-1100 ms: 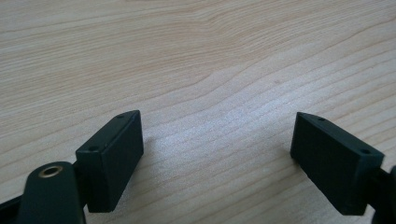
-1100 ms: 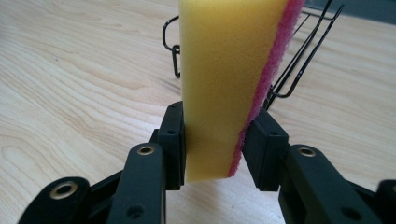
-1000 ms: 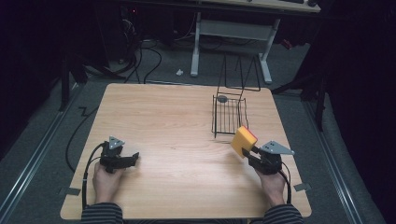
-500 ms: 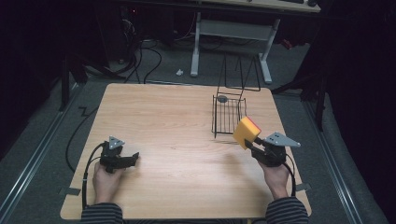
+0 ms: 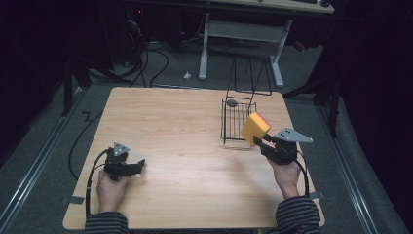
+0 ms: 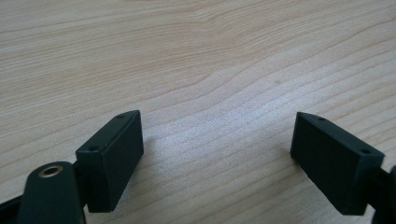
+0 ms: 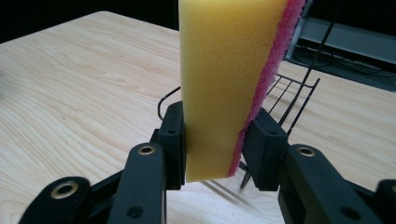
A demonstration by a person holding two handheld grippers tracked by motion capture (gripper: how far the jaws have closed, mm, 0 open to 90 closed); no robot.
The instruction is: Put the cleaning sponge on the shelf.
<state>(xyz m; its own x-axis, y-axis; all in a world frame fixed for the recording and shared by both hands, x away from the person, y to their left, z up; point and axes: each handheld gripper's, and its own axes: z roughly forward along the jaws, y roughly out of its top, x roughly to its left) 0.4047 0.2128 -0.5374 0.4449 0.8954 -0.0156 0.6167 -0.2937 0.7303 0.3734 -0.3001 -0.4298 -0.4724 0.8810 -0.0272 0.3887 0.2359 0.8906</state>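
A yellow sponge (image 5: 254, 127) with a pink scouring side is held off the table, my right gripper (image 5: 261, 142) shut on its lower end. In the right gripper view the sponge (image 7: 224, 79) stands upright between the two black jaws, pink side to the right. It hangs just beside the near right corner of a black wire basket (image 5: 237, 119) at the table's right. My left gripper (image 5: 139, 165) rests low at the front left of the wooden table (image 5: 175, 141); its jaws stand wide apart over bare wood (image 6: 219, 107), nothing between them.
A small dark round object (image 5: 232, 103) lies at the basket's far end. The basket's tall wire handle (image 5: 251, 78) rises behind it. Beyond the table are a white desk frame (image 5: 243, 34) and floor cables (image 5: 156, 58).
My right gripper has carried the sponge up and away from me, closer to the basket. The left gripper has stayed put.
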